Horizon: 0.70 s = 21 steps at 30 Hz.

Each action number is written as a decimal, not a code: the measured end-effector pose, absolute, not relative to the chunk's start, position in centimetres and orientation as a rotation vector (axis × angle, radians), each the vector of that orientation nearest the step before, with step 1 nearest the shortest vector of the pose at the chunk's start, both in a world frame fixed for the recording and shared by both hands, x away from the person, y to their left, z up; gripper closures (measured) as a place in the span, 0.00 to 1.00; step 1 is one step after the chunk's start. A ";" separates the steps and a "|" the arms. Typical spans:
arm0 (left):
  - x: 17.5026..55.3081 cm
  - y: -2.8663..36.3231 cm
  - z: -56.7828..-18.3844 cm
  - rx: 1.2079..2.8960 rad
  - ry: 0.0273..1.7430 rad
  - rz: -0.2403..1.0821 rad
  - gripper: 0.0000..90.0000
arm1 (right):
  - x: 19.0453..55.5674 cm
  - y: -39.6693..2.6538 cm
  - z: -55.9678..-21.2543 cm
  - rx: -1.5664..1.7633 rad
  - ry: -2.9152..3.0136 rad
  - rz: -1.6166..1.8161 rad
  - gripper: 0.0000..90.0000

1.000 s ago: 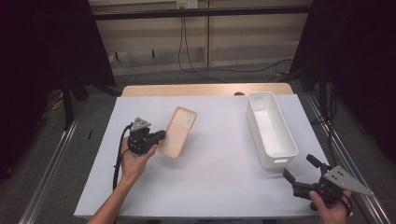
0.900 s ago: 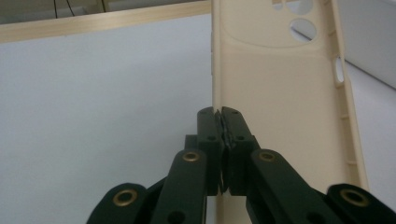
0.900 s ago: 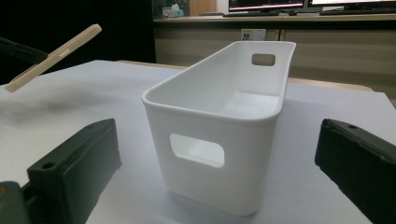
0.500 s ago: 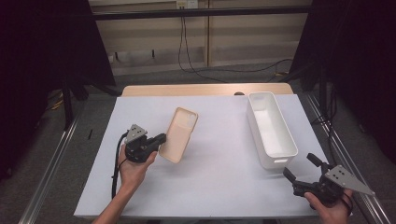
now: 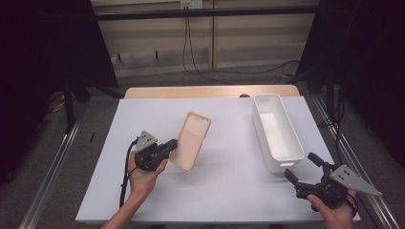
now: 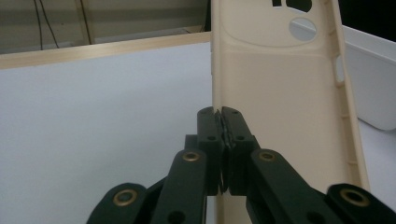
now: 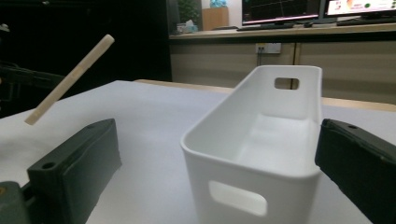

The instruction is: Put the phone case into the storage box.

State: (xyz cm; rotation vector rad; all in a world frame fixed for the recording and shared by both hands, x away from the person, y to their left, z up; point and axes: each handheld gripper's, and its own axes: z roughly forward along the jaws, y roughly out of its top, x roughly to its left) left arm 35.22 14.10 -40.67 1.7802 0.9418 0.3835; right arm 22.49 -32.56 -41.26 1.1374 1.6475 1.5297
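Bare-bottomed white bin (image 5: 277, 133) on table (image 5: 224, 191)

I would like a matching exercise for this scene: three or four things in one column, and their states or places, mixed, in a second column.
Things:
1. beige soft phone case
2. white oblong plastic bin
3. left gripper
4. right gripper

States:
A. jaws spread wide, near the bin's short end
B. stands empty on the white table cover
C. jaws shut on a thin edge
D. held tilted, lifted off the table

Pairs: 1-D, 2-B, 3-C, 4-A
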 end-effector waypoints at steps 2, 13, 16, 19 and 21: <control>35.1 13.9 -40.7 1.780 0.932 0.384 0.97 | 22.6 -32.3 -41.1 1.137 1.648 1.542 0.00; 34.2 12.6 -40.6 1.782 0.885 0.385 0.97 | 24.7 -28.2 -40.8 1.073 1.725 1.633 0.01; 34.0 12.3 -40.4 1.777 0.874 0.381 0.97 | 25.2 -27.2 -40.6 1.064 1.739 1.653 0.01; 34.0 12.0 -40.3 1.778 0.862 0.380 0.97 | 25.5 -26.5 -40.4 1.052 1.755 1.671 0.02; 33.8 11.6 -40.1 1.775 0.850 0.375 0.97 | 25.9 -26.0 -40.2 1.060 1.757 1.687 0.02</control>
